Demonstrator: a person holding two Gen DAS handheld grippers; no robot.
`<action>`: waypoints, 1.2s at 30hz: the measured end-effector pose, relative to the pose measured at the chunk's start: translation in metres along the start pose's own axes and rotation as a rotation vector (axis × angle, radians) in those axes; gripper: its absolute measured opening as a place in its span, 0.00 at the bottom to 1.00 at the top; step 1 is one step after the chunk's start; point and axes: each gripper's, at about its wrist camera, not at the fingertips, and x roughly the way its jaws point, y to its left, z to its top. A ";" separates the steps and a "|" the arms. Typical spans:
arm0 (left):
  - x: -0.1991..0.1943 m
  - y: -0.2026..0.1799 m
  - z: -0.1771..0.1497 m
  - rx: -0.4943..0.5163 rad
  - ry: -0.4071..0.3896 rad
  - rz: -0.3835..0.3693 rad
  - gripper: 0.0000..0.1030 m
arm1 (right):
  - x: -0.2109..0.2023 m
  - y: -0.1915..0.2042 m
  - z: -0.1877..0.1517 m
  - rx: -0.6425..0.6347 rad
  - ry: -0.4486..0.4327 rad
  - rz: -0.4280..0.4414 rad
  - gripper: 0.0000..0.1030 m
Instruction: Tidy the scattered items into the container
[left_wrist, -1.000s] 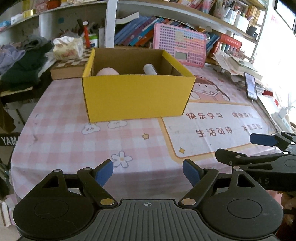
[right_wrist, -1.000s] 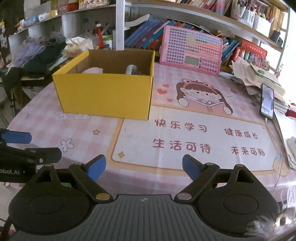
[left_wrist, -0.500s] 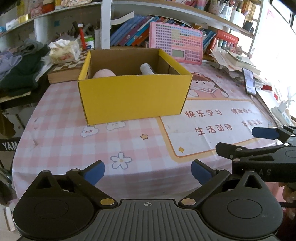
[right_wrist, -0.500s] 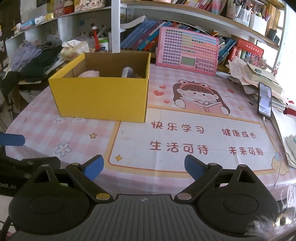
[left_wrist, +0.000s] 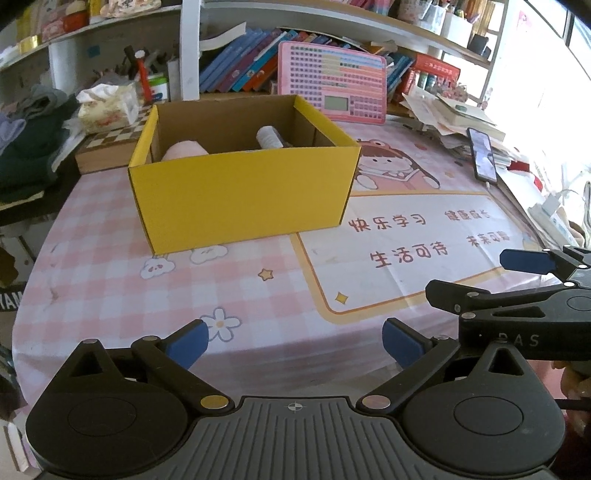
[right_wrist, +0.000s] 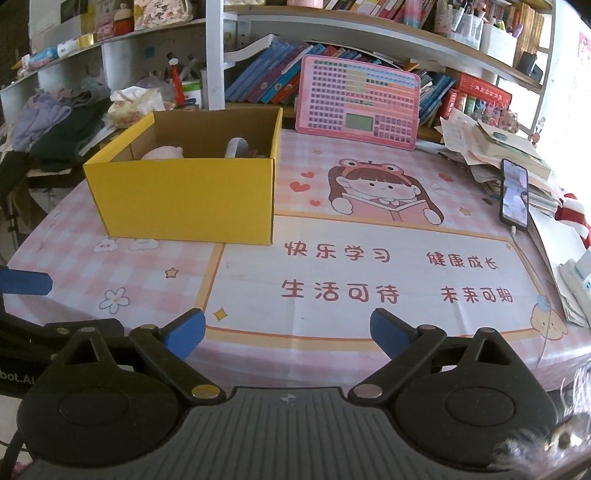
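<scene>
A yellow cardboard box (left_wrist: 240, 195) (right_wrist: 184, 199) stands open-topped on the pink checked tablecloth (left_wrist: 110, 288), towards the back left. Inside it lie a pale pink soft item (left_wrist: 184, 149) (right_wrist: 162, 152) and a grey-white cylinder (left_wrist: 269, 137) (right_wrist: 236, 146). My left gripper (left_wrist: 293, 343) hovers over the table's front edge, open, with nothing between its blue pads. My right gripper (right_wrist: 287, 332) is beside it on the right, also open and holding nothing. Its blue pad (left_wrist: 528, 260) shows at the right of the left wrist view.
A pink toy tablet (right_wrist: 356, 103) leans against the bookshelf behind the box. A phone (right_wrist: 514, 199) and stacked papers (right_wrist: 498, 147) crowd the right side. A tissue pack (left_wrist: 107, 107), a chequered board (left_wrist: 110, 147) and piled clothes (left_wrist: 29, 136) sit at the back left.
The left jaws have spread clearly wider; the right jaws widened a little. Both hands stay near the table's front edge, and the box has not moved.
</scene>
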 end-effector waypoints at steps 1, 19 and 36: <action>0.000 0.000 0.000 0.000 0.000 -0.001 0.99 | 0.000 0.000 0.000 0.000 0.000 0.001 0.94; 0.002 0.000 0.000 -0.029 0.015 -0.011 0.99 | 0.000 -0.005 0.000 0.010 0.006 0.001 0.94; 0.003 -0.004 0.000 -0.042 0.021 -0.005 0.99 | 0.003 -0.009 -0.002 0.021 0.017 0.010 0.94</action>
